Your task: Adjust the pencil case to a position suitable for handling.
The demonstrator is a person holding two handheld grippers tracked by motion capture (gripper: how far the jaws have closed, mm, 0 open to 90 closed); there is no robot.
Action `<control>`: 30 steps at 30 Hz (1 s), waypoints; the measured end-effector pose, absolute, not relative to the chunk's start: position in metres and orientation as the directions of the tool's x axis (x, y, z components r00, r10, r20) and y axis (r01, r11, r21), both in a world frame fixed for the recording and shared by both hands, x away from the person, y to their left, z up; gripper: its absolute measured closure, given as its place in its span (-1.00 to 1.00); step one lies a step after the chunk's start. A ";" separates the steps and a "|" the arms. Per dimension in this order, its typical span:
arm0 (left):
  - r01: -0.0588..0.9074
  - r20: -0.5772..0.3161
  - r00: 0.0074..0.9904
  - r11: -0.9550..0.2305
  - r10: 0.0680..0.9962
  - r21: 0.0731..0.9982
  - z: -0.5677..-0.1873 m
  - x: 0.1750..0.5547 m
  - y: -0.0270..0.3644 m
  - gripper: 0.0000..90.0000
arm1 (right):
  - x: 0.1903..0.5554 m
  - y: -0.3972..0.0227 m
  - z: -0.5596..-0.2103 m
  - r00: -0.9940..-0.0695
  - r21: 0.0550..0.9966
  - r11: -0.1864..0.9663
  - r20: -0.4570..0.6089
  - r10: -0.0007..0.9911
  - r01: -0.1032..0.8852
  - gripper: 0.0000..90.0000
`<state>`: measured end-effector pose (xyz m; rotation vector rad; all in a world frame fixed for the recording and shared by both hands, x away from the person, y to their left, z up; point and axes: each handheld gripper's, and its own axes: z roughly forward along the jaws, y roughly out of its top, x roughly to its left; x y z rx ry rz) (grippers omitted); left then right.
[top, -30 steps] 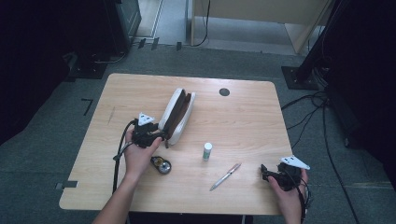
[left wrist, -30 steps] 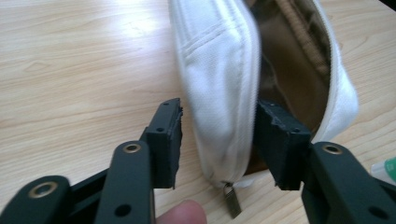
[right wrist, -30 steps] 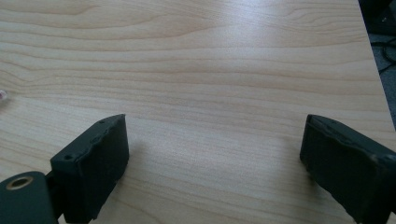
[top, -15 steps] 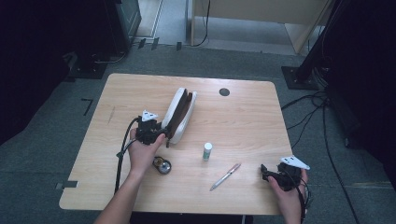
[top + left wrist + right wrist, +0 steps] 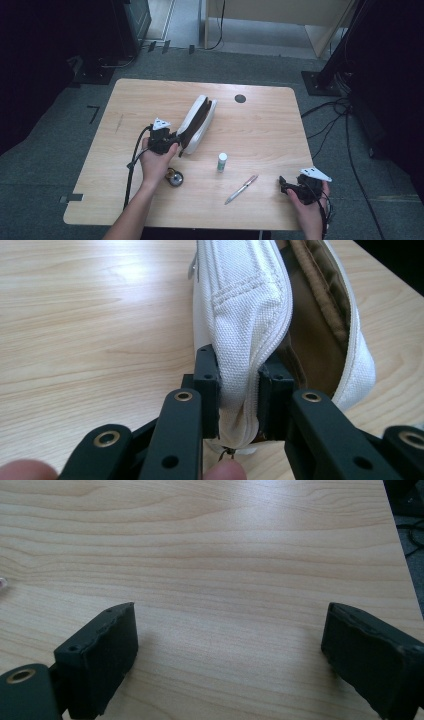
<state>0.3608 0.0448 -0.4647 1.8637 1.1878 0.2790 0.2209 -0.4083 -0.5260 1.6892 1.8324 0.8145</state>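
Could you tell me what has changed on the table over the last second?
The left gripper edged toward the near end of the white pouch; its jaws have just been closing and now pinch one side of the open pouch. The right gripper, pen, small bottle and round object stayed put.

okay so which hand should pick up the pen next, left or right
Right, probably. The right gripper is open, empty and close to the pen; the left gripper has just closed on the white pouch.

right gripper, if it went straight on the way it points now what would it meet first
Probably nothing: the right gripper is open over bare table, and wood runs clear ahead to the far edge. The pen appears to lie off to its side, though depth is unclear.
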 end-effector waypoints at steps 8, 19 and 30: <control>0.598 -0.254 0.598 -0.212 0.760 0.773 -0.465 0.360 0.042 0.72 | 0.221 -0.408 -0.526 -0.093 0.726 0.044 0.027 0.995 0.687 -0.83; 0.593 -0.255 0.568 -0.175 0.782 0.786 -0.461 0.356 0.048 0.02 | 0.221 -0.408 -0.526 -0.093 0.725 0.044 0.027 0.995 0.687 -0.83; 0.555 -0.240 0.568 -0.150 0.788 0.818 -0.447 0.337 0.077 -0.80 | 0.221 -0.408 -0.526 -0.092 0.726 0.043 0.028 0.995 0.687 -0.83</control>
